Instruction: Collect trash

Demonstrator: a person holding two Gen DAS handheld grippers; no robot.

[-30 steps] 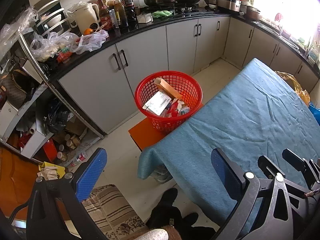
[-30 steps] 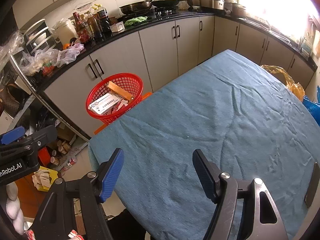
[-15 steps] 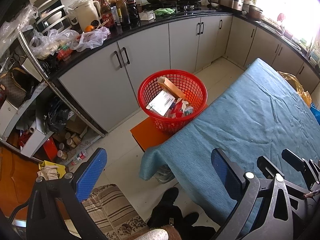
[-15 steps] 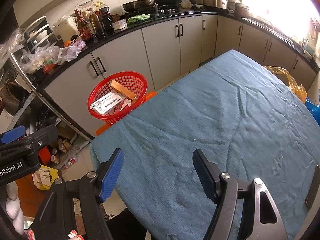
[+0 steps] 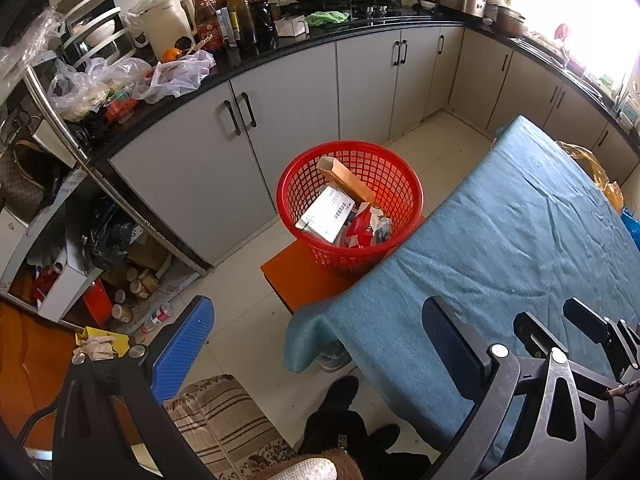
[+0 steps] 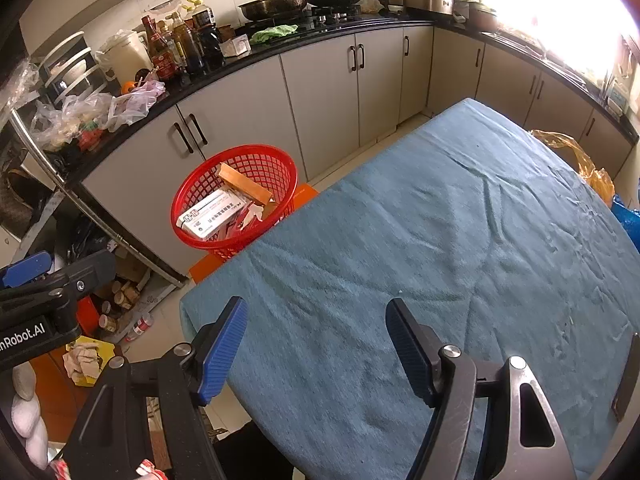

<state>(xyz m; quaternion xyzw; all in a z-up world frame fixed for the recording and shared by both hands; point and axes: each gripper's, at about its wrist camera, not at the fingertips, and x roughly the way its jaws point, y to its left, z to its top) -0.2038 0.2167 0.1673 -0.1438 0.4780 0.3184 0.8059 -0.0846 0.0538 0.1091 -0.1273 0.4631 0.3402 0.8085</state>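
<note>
A red mesh basket (image 5: 350, 204) (image 6: 234, 200) stands on an orange stool (image 5: 300, 280) beside the table's corner. It holds several pieces of trash: a white box (image 5: 328, 214) (image 6: 212, 212), a brown carton (image 5: 346, 178) and crumpled wrappers. My left gripper (image 5: 316, 340) is open and empty above the floor and the table's near corner. My right gripper (image 6: 316, 340) is open and empty over the blue tablecloth (image 6: 440, 240), which lies bare. The left gripper's body (image 6: 40, 300) shows at the left edge of the right wrist view.
Grey kitchen cabinets (image 5: 288, 92) under a cluttered black counter (image 5: 256, 50) run behind the basket. A rack with jars and bags (image 5: 100, 256) stands on the left. A striped cushion (image 5: 224, 424) and a dark shoe (image 5: 340, 392) lie near the front. An orange bag (image 6: 576, 160) sits past the table.
Both views have shifted a little: the basket and table now sit slightly further right and lower in each frame. Both grippers stay open and empty.
</note>
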